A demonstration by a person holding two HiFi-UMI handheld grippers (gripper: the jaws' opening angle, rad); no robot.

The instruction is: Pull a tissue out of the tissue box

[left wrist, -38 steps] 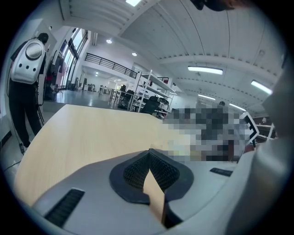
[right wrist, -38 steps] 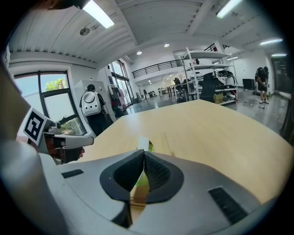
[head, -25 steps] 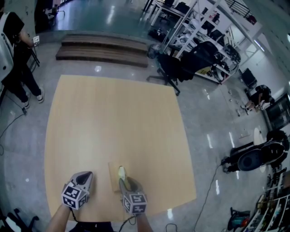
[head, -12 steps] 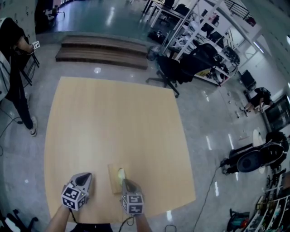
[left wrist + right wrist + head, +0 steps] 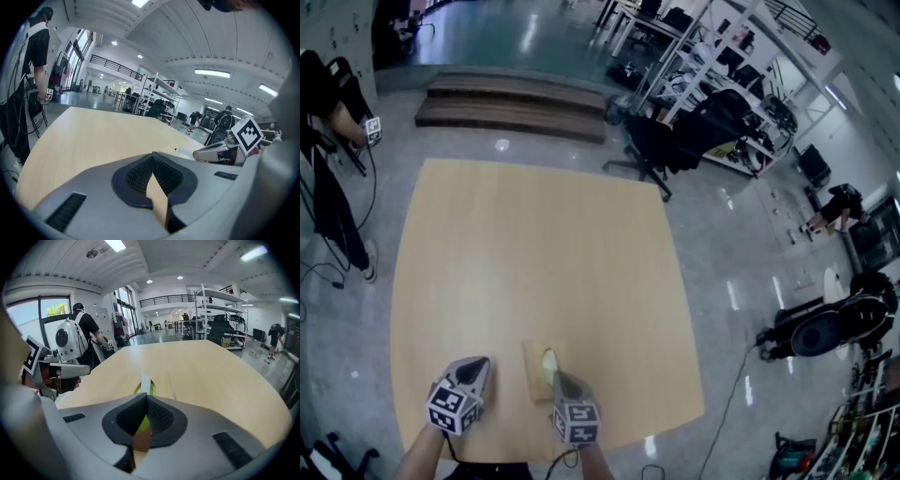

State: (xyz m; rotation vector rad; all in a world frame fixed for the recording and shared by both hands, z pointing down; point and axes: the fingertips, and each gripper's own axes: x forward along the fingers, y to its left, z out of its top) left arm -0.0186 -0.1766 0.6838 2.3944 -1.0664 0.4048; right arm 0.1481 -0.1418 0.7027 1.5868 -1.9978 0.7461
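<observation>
Noted worktop (image 5: 534, 244) bearing tissue box (image 5: 531, 370) at its near edge | saw left gripper (image 5: 476, 368) beside box, jaws clenched on nothing | right gripper (image 5: 556, 379) jaws clamped on tissue (image 5: 146, 382) | risked dragging unheld box up, or tearing thin pinch.

Head cam: high, steeply down on table (image 5: 534, 244). Left gripper (image 5: 473, 367), right gripper (image 5: 553, 377) cams: tight behind own jaws, low across tabletop, each catching the other beside it.
</observation>
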